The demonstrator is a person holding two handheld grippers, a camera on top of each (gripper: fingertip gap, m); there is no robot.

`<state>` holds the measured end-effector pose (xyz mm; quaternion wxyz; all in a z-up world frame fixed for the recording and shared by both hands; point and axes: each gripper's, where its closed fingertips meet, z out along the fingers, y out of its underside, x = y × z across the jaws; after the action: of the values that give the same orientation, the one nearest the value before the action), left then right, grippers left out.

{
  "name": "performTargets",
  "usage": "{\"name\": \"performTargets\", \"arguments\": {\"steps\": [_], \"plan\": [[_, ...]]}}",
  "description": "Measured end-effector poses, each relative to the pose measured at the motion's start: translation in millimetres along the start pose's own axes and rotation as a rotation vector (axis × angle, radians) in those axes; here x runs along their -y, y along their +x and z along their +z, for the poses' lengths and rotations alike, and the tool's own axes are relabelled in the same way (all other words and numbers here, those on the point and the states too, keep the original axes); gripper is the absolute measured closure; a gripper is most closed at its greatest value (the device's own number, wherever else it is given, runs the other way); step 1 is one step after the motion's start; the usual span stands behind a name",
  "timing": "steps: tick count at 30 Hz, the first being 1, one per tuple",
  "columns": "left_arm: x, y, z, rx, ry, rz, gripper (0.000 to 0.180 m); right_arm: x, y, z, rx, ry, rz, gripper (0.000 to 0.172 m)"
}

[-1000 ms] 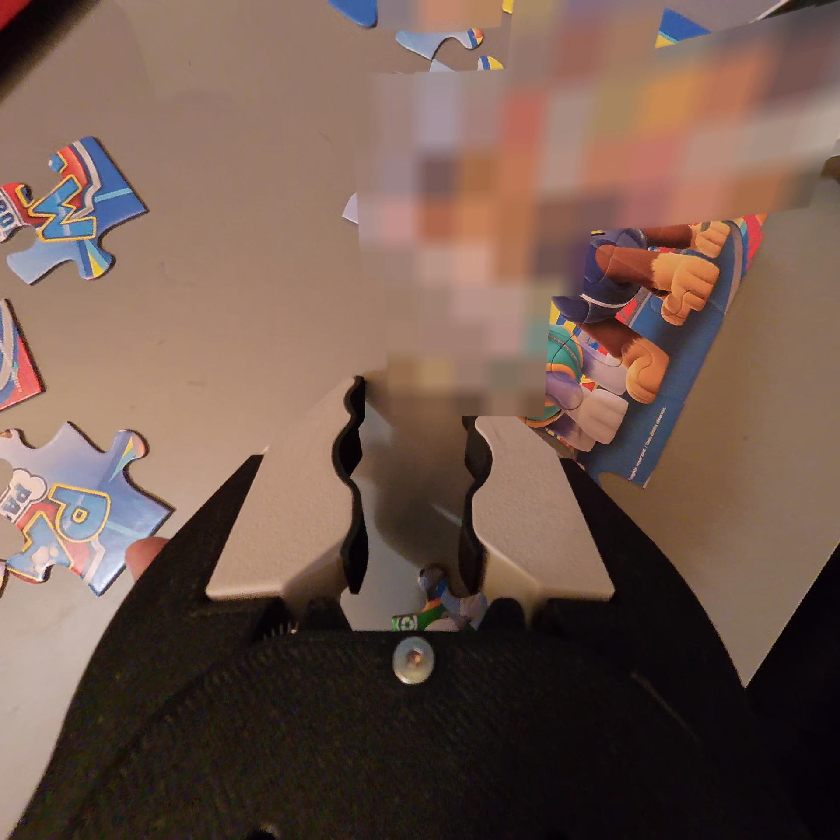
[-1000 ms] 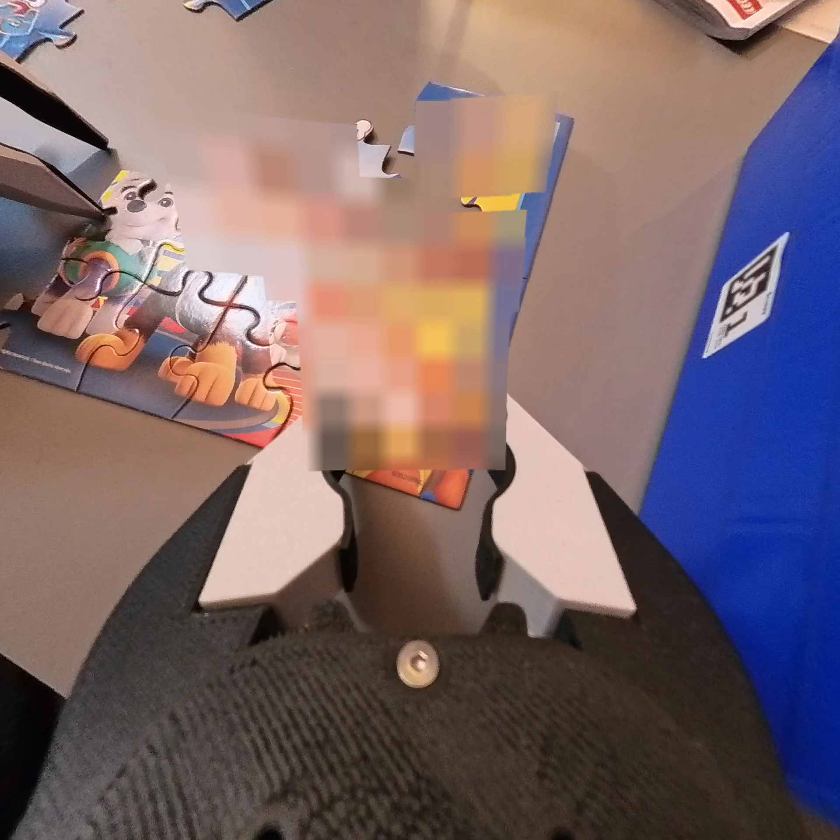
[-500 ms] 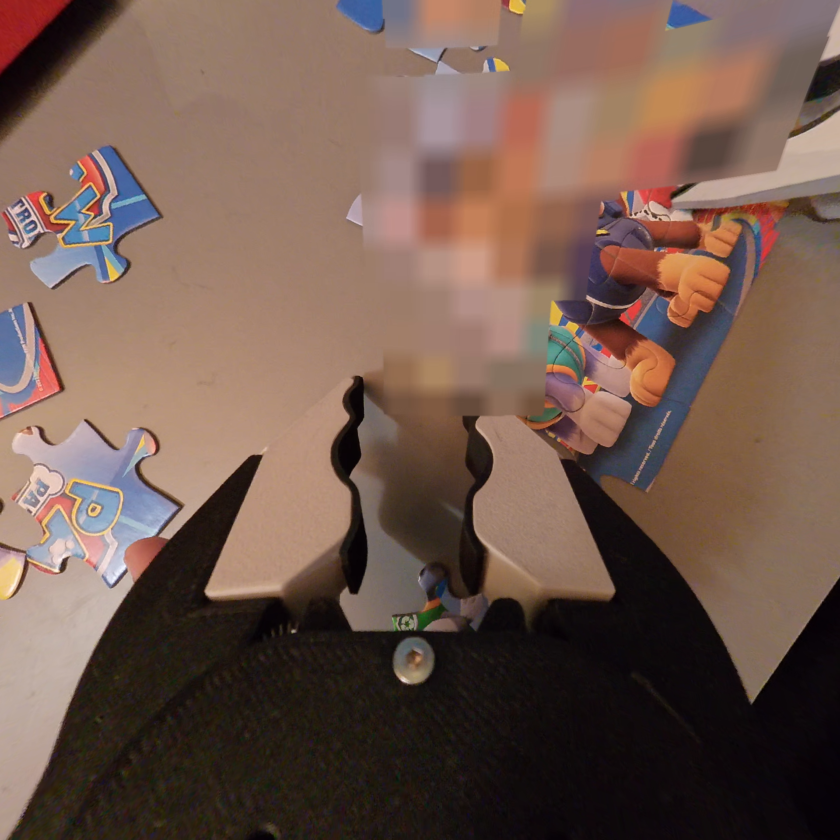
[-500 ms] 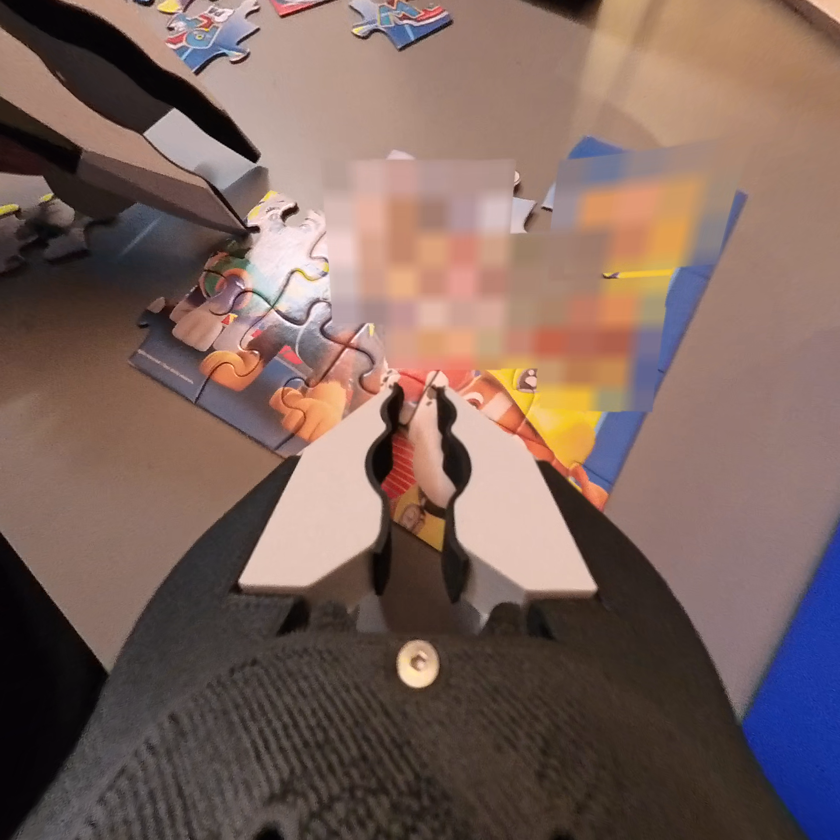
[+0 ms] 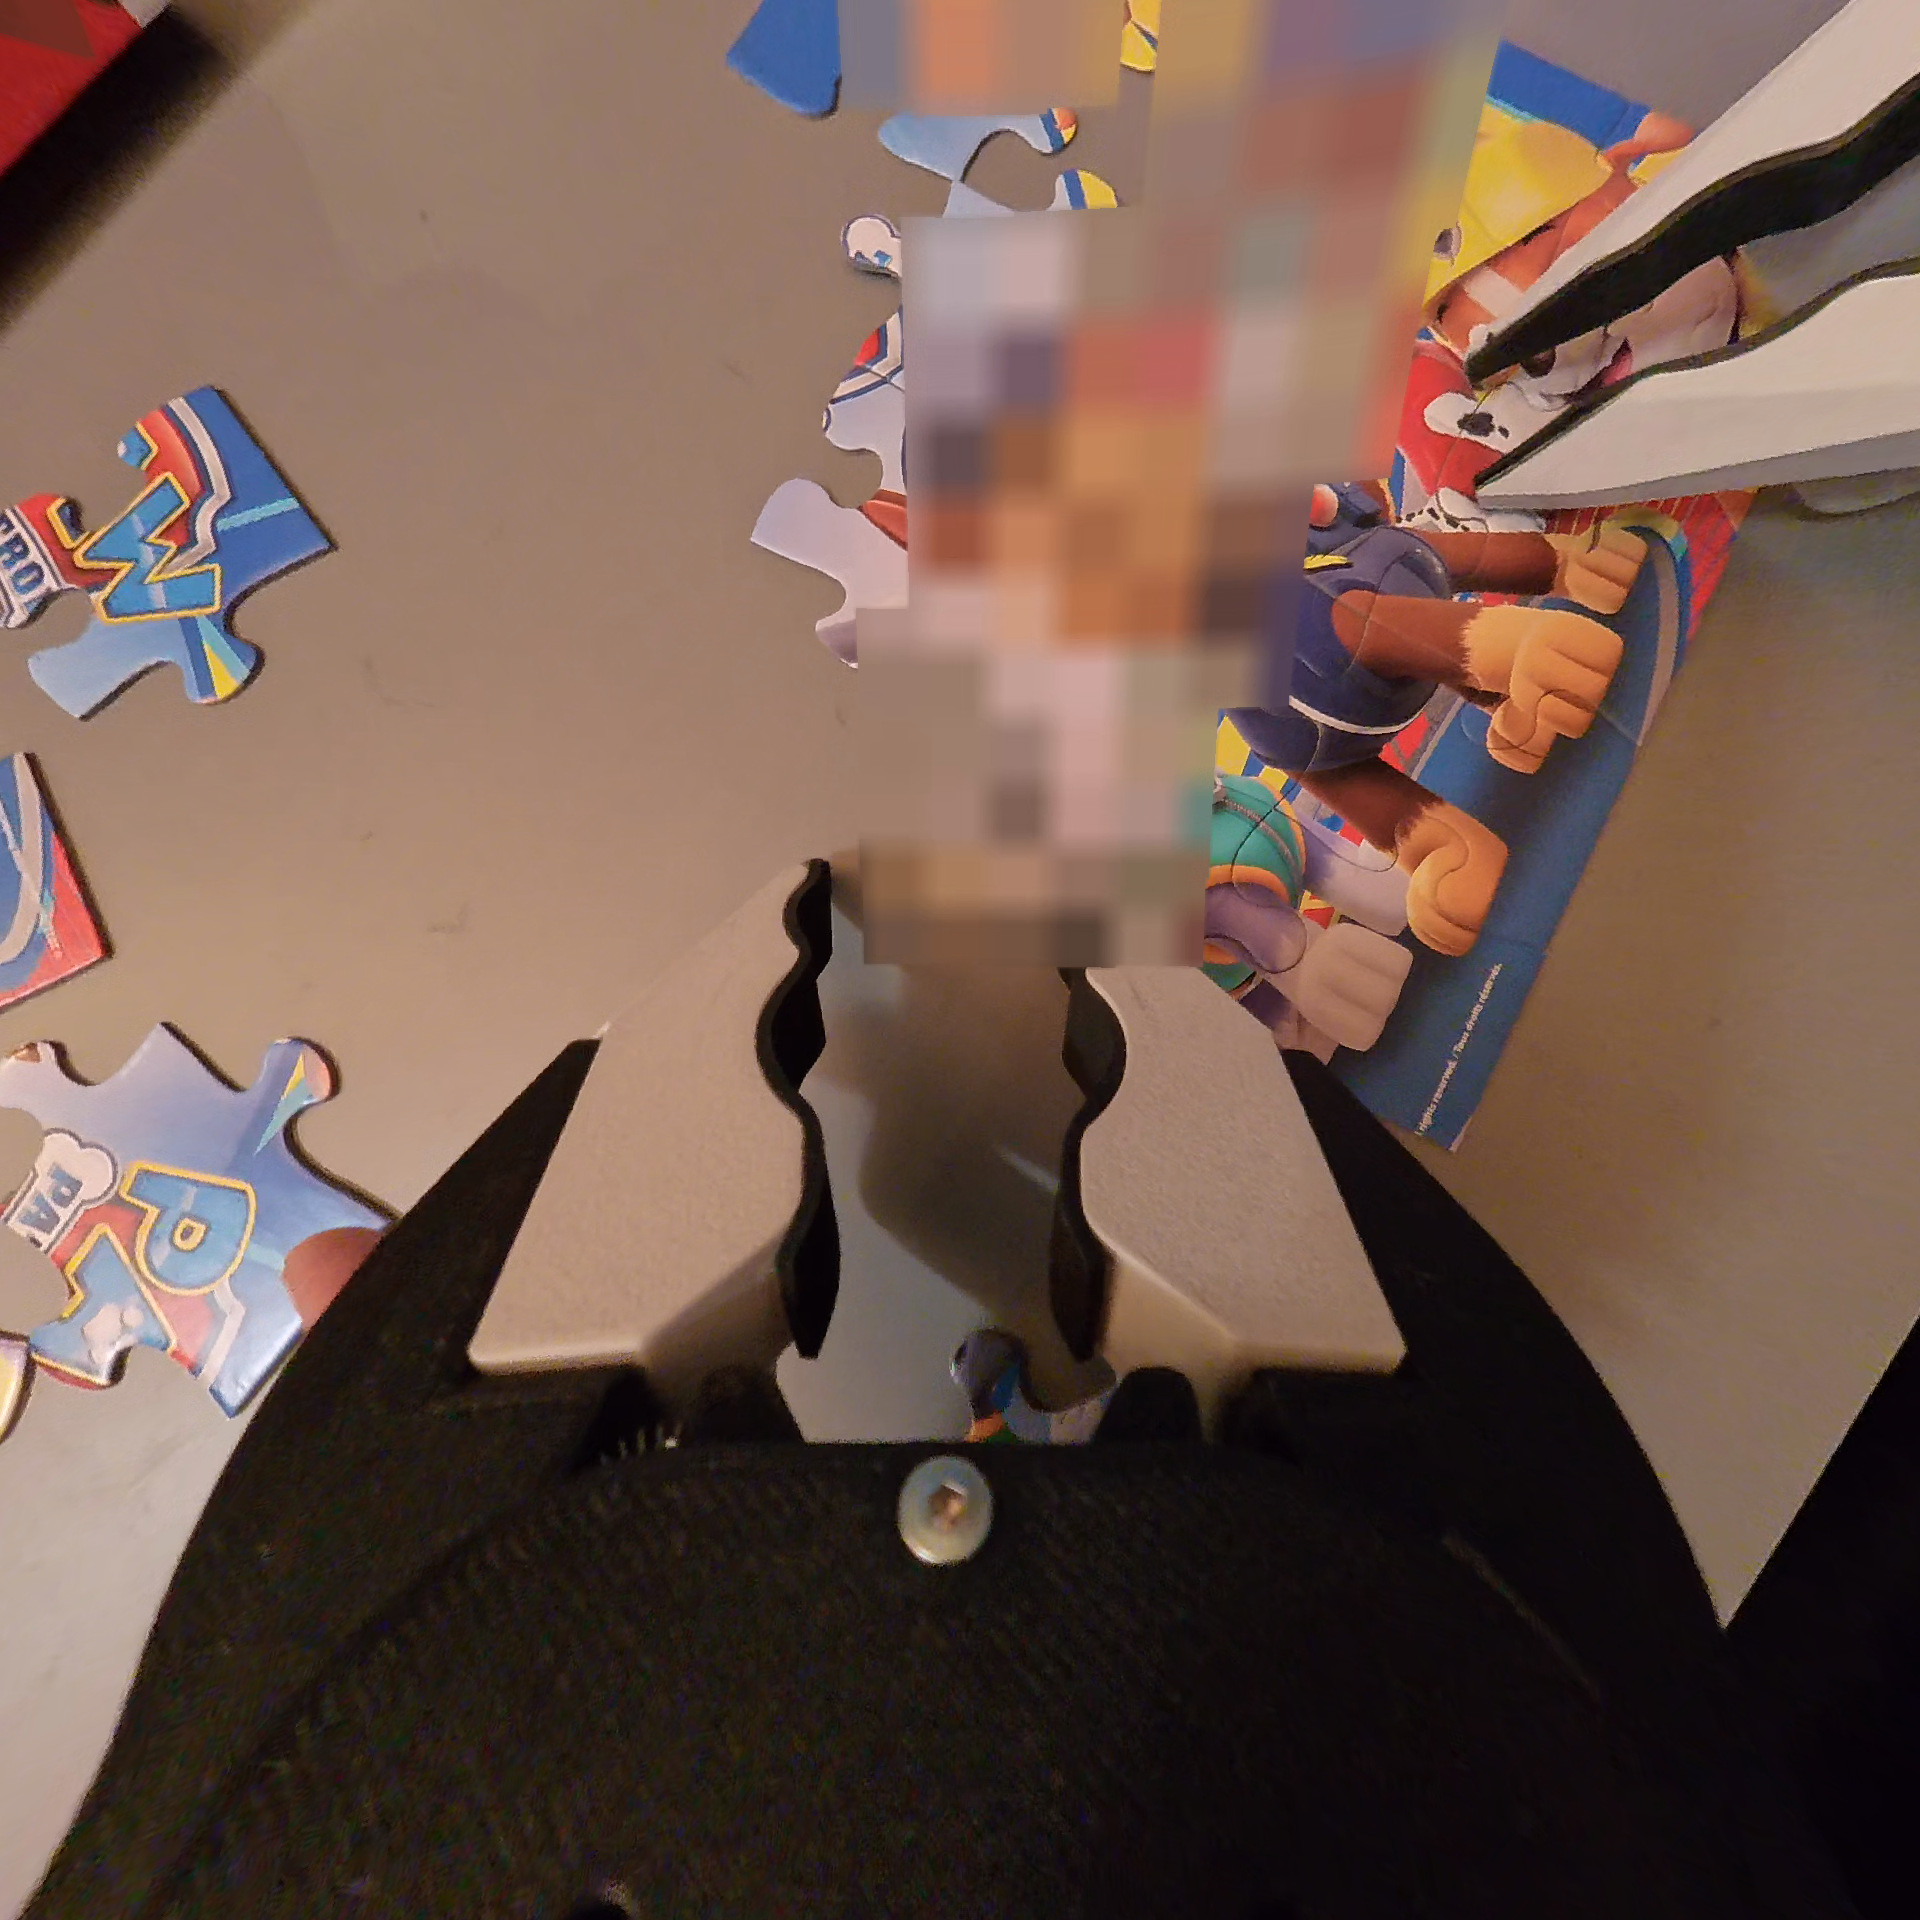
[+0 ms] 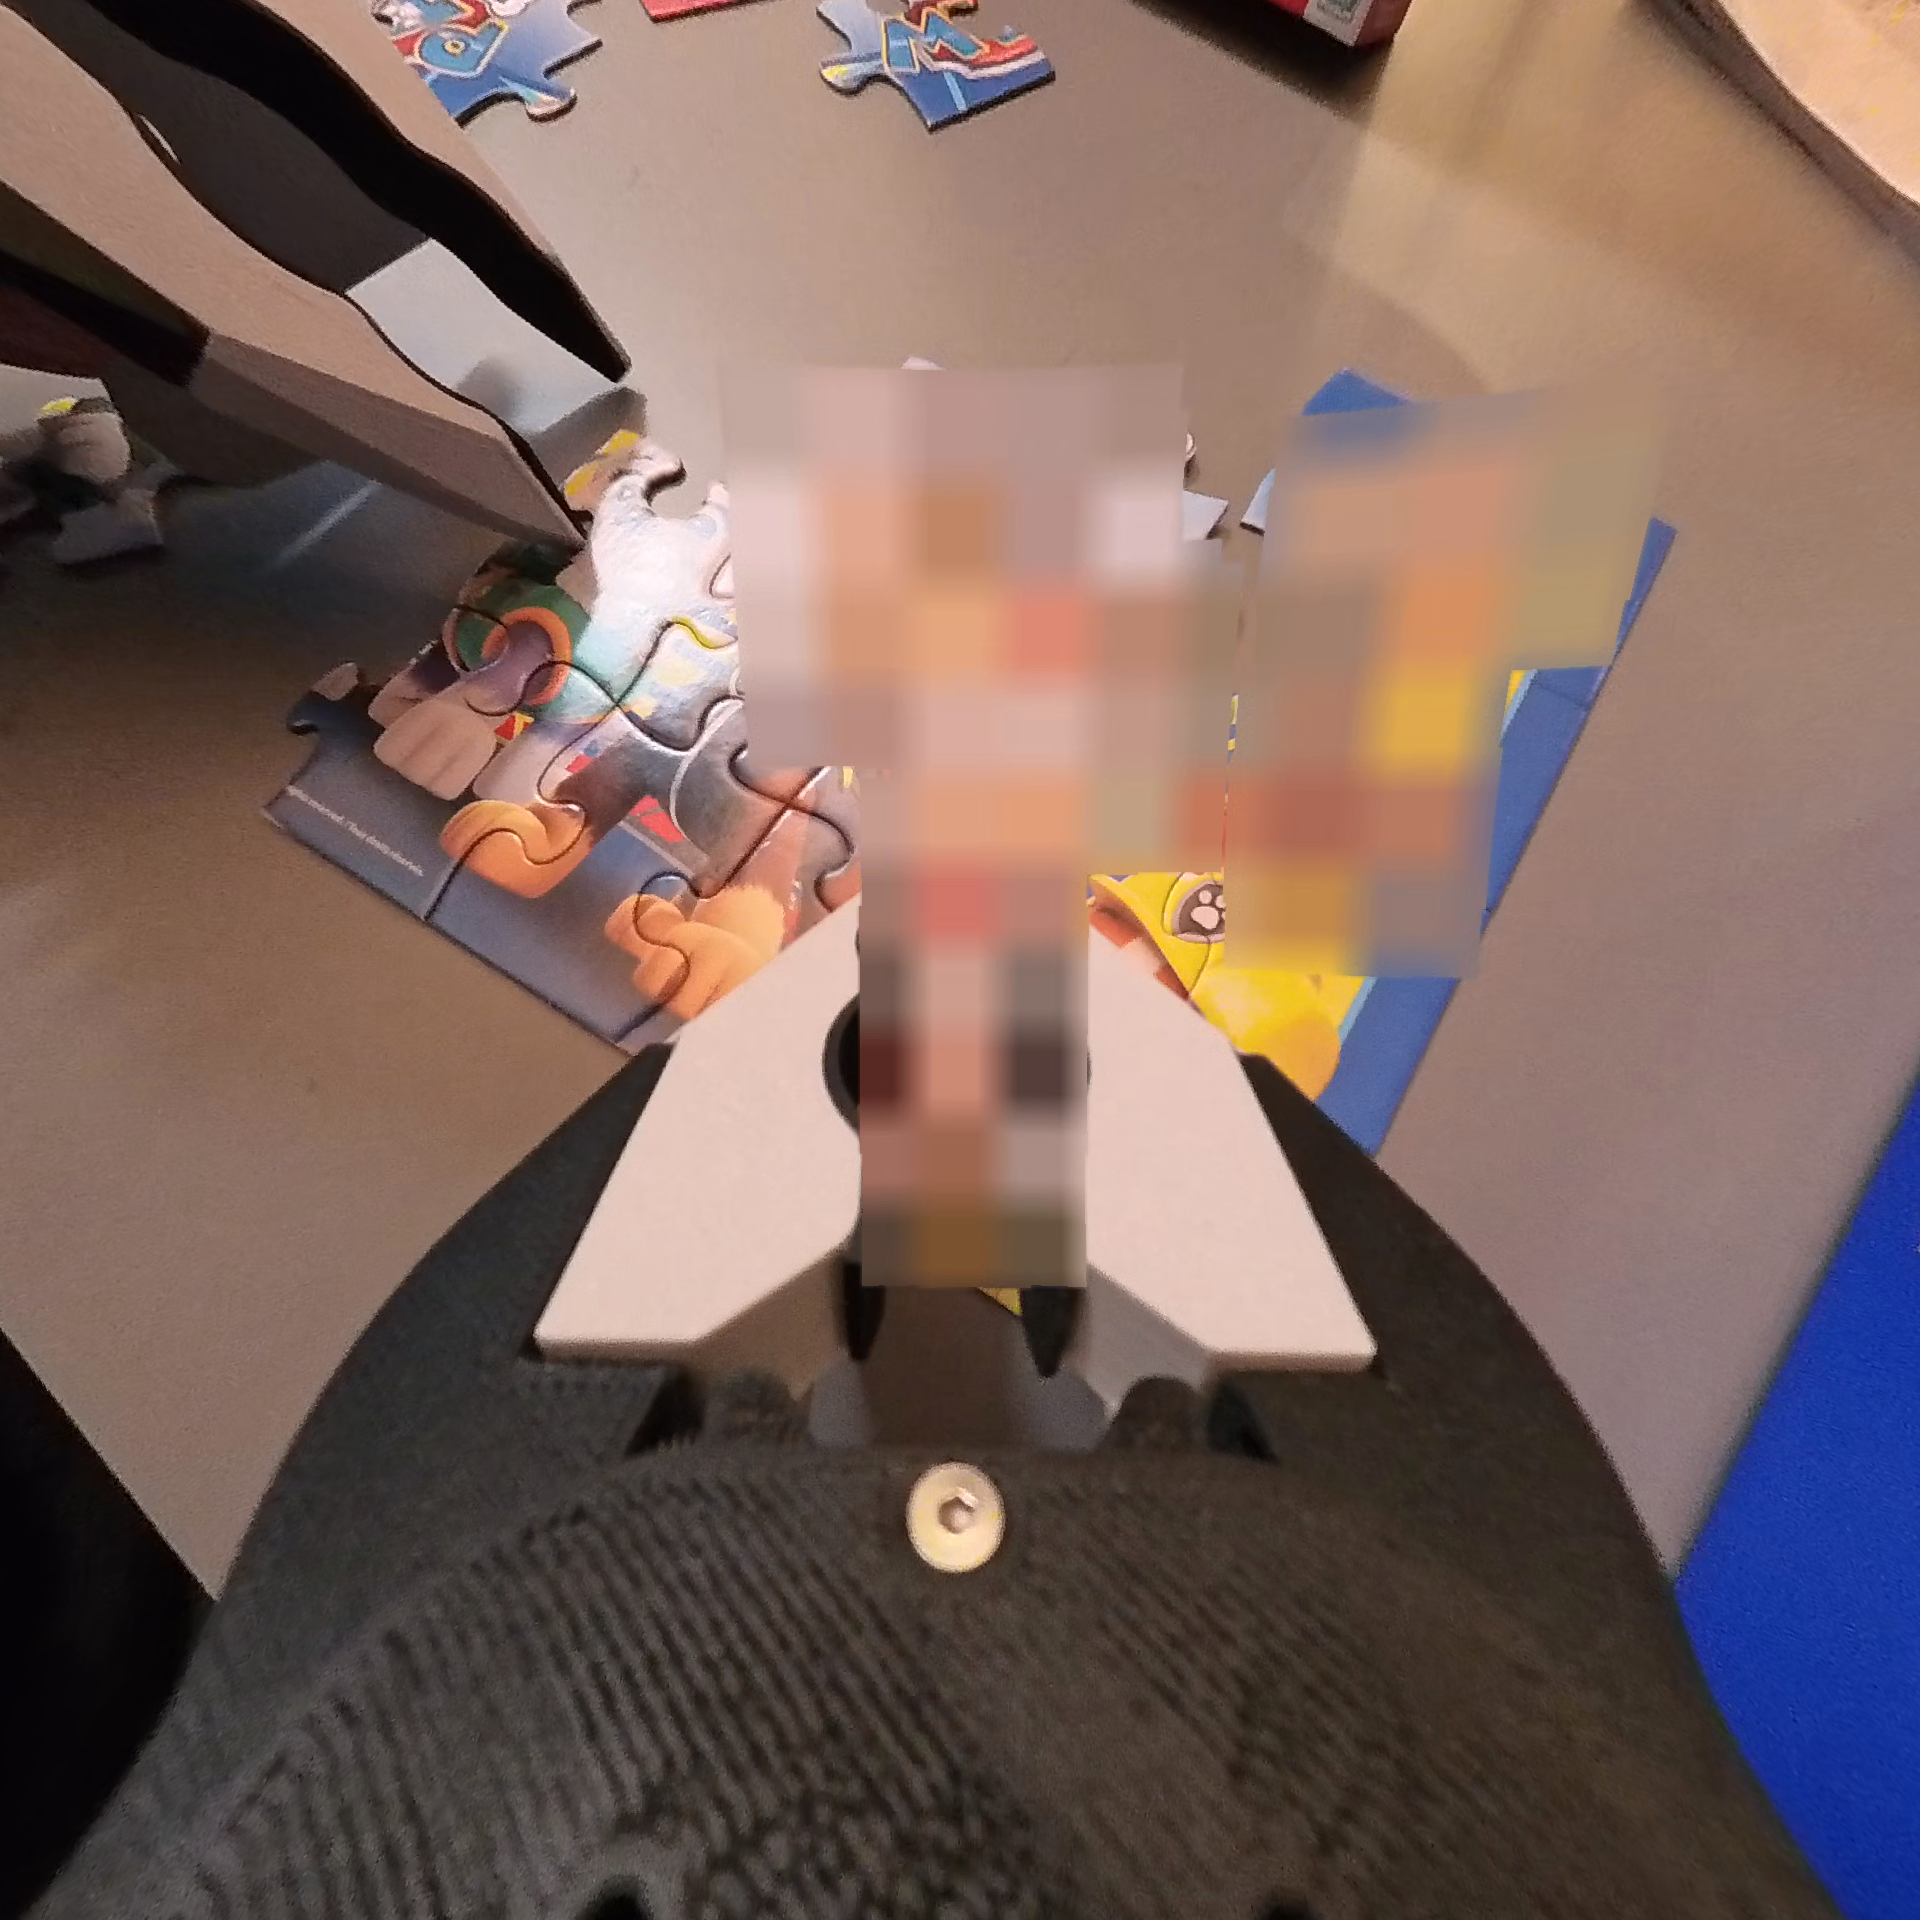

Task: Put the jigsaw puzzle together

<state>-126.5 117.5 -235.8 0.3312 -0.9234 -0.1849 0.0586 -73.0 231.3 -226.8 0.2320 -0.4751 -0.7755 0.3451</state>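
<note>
A partly assembled cartoon jigsaw puzzle [image 5: 1507, 727] lies flat on the grey table [image 5: 520, 416]. My left gripper [image 5: 951, 925] is open and empty, its fingertips at the puzzle's near edge. The right wrist view shows it [image 6: 597, 452] at upper left, one tip touching the puzzle [image 6: 582, 790]. My right gripper [image 5: 1481, 426] reaches in from the top right of the left wrist view. Its fingers stand a narrow gap apart with the tips down on the puzzle, and nothing is between them. In its own view a mosaic patch hides the fingertips [image 6: 971, 935].
Loose puzzle pieces lie left of the puzzle [image 5: 177, 561] [image 5: 166, 1216] [image 5: 42, 883] and beyond it [image 5: 977, 135]. One piece lies under the left gripper [image 5: 1023, 1392]. A blue surface [image 6: 1818, 1351] borders the table on the right. A red box corner [image 5: 52, 62] sits far left.
My right gripper moved forward over the puzzle and narrowed its jaws from wide to a small gap, then opened slightly. My left gripper stayed open and barely moved.
</note>
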Motion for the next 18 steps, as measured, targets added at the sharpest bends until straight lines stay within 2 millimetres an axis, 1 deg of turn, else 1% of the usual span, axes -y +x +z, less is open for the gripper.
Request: {"name": "performTargets", "arguments": {"steps": [3, 9, 12, 13, 14, 17, 18], "plan": [[0, 0, 1, -0.007, -0.001, -0.003, 0.139, 3, -2, 1, 0.003, 0.010, -0.010, 0.152], [0, 0, 1, -0.007, -0.002, -0.004, 0.138, 1, -1, 4, -0.001, -0.009, -0.018, 0.155], [0, 0, 1, -0.005, -0.004, -0.004, 0.138, 0, -2, 5, 0.011, -0.008, -0.006, 0.160], [1, -1, 0, -0.001, -0.004, -0.001, 0.137, 0, -3, 5, 0.018, -0.008, -0.002, 0.166], [2, -1, 0, 0.005, -0.001, 0.002, 0.135, -1, -4, 6, 0.023, -0.007, 0.001, 0.172], [10, 1, -4, 0.025, 0.027, 0.024, 0.137, -1, -3, 6, 0.017, -0.004, 0.009, 0.172], [13, 5, -5, 0.016, 0.040, 0.038, 0.132, -1, -3, 6, 0.016, -0.003, 0.012, 0.172]]}}
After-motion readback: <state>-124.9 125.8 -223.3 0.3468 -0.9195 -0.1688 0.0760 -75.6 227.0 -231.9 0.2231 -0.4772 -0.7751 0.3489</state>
